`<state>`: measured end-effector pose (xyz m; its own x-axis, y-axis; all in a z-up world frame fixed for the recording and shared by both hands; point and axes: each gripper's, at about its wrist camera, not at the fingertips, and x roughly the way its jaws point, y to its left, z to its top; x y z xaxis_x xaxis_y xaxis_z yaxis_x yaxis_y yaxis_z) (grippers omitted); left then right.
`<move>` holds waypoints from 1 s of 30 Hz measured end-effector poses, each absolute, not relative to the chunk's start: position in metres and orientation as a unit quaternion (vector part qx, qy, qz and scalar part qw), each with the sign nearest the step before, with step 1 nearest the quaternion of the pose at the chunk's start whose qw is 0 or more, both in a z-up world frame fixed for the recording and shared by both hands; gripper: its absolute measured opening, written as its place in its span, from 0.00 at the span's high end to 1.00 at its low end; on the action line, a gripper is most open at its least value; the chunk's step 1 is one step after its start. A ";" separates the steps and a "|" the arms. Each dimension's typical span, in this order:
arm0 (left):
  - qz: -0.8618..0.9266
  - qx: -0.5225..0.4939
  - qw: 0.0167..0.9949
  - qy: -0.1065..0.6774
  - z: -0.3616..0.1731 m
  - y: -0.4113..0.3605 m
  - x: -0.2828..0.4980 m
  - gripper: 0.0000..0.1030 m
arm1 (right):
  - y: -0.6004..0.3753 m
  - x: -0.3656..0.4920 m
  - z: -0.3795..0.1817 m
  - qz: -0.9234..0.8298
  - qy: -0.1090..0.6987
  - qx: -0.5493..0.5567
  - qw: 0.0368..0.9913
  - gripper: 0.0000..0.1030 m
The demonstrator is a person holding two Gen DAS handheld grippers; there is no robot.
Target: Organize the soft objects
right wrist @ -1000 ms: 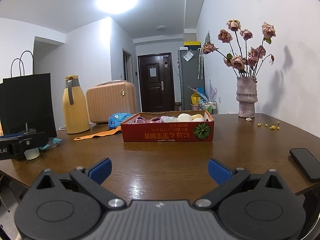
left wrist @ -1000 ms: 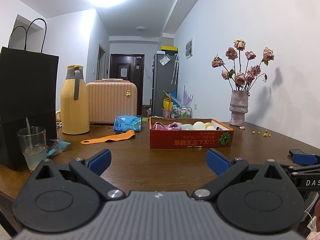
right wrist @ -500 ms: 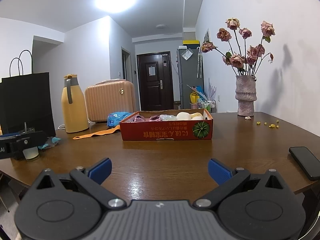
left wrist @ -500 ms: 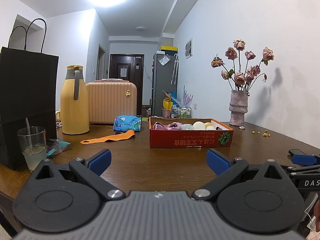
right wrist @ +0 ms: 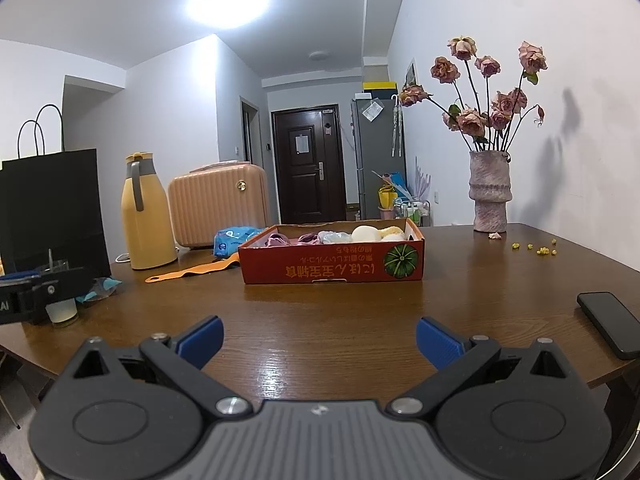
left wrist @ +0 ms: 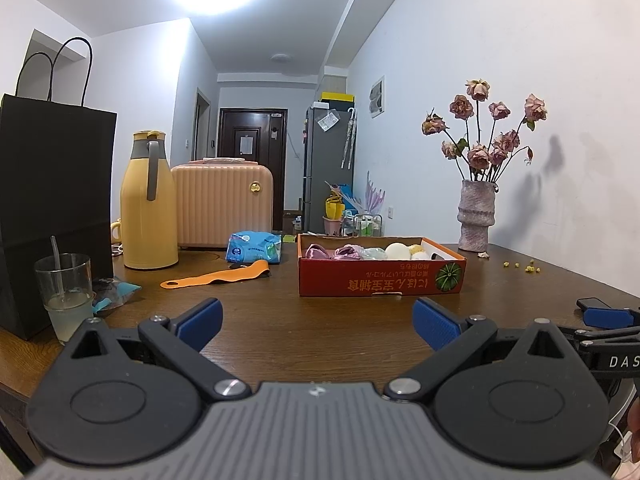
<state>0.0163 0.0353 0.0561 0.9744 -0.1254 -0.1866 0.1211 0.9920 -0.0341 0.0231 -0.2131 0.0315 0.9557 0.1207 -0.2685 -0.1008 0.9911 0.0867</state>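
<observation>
A shallow red cardboard box [left wrist: 380, 280] [right wrist: 332, 266] sits mid-table and holds soft items: pink satin pieces [left wrist: 330, 251] [right wrist: 280, 239], a clear crinkled piece [left wrist: 372, 254] [right wrist: 335, 237], a white ball [left wrist: 397, 251] [right wrist: 366, 234] and yellowish sponges [right wrist: 394, 232]. My left gripper [left wrist: 318, 322] hovers open over the near table edge, well short of the box, nothing between its blue pads. My right gripper [right wrist: 320, 336] is likewise open and empty, in front of the box. Each gripper shows at the edge of the other's view.
An orange strap [left wrist: 216, 278] and a blue wipes pack [left wrist: 254, 246] lie left of the box. Behind stand a yellow jug [left wrist: 148, 204], a peach case [left wrist: 222, 206], a black paper bag [left wrist: 52, 200] and a glass [left wrist: 66, 294]. A flower vase [right wrist: 490, 192] and a phone [right wrist: 610, 322] are on the right.
The right wrist view has lifted and edged slightly toward the box; the left gripper has barely moved. Both stay open.
</observation>
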 end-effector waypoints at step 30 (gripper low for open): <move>-0.066 -0.006 0.994 0.092 0.055 0.035 0.014 0.00 | -0.212 0.022 0.031 0.060 0.135 0.034 0.988 0.00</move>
